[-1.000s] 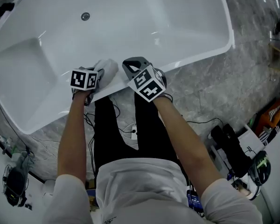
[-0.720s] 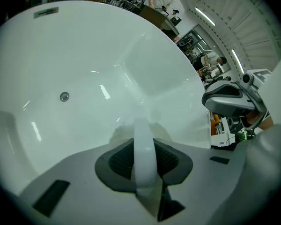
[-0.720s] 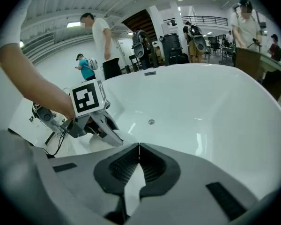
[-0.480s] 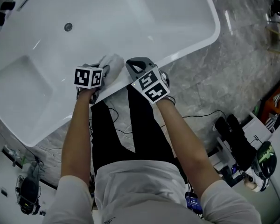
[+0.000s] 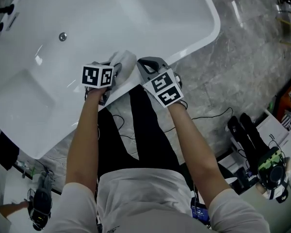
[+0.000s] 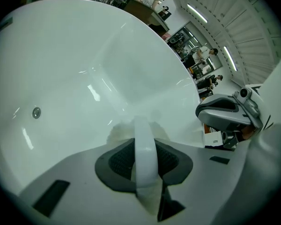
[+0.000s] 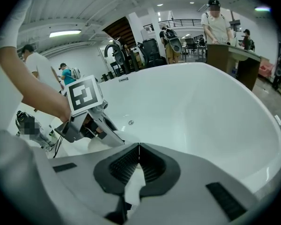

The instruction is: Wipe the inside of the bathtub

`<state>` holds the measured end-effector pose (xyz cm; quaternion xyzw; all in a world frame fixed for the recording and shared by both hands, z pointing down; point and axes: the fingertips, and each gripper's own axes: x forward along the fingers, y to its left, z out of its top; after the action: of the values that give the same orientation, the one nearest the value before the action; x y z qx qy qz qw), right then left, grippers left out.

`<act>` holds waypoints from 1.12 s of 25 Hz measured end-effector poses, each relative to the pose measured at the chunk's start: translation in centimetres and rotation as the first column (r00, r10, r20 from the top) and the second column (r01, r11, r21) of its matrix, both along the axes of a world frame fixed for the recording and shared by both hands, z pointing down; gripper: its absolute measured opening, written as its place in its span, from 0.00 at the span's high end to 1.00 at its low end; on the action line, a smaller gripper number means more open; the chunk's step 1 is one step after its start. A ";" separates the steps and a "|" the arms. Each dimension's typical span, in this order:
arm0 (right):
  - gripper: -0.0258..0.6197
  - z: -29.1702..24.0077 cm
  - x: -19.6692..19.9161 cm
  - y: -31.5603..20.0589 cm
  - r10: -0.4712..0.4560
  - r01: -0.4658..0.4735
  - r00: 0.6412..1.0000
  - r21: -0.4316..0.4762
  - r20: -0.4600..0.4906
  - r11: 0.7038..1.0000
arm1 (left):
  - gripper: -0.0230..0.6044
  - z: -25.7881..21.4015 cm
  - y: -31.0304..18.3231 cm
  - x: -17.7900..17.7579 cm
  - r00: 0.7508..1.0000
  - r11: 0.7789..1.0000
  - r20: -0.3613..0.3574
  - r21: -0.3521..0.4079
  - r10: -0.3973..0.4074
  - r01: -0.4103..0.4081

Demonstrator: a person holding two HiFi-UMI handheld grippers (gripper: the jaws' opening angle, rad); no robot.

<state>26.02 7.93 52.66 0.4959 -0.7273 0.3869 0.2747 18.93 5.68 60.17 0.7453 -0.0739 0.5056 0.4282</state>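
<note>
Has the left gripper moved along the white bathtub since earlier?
Yes: the left gripper shifted right along the rim, relative to the round metal drain.

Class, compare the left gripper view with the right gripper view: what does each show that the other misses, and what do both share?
Only the left gripper view: the left gripper shut on a white cloth, with the right gripper seen from outside, off to one side. Only the right gripper view: the right gripper's own jaws closed together, and the left gripper from outside with its marker cube. Both: the white bathtub interior, its drain and people far behind.
</note>
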 end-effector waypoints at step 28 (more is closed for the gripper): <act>0.93 0.0 16.9 4.5 0.308 -0.299 0.946 0.098 -0.099 0.949 | 0.81 -0.2 2.2 21.9 0.976 0.993 -0.188 -0.021 0.113 -0.119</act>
<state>42.92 12.44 52.67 0.6337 -0.6408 0.3658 0.2321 40.80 7.92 59.93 0.7854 0.0183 0.4588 0.4150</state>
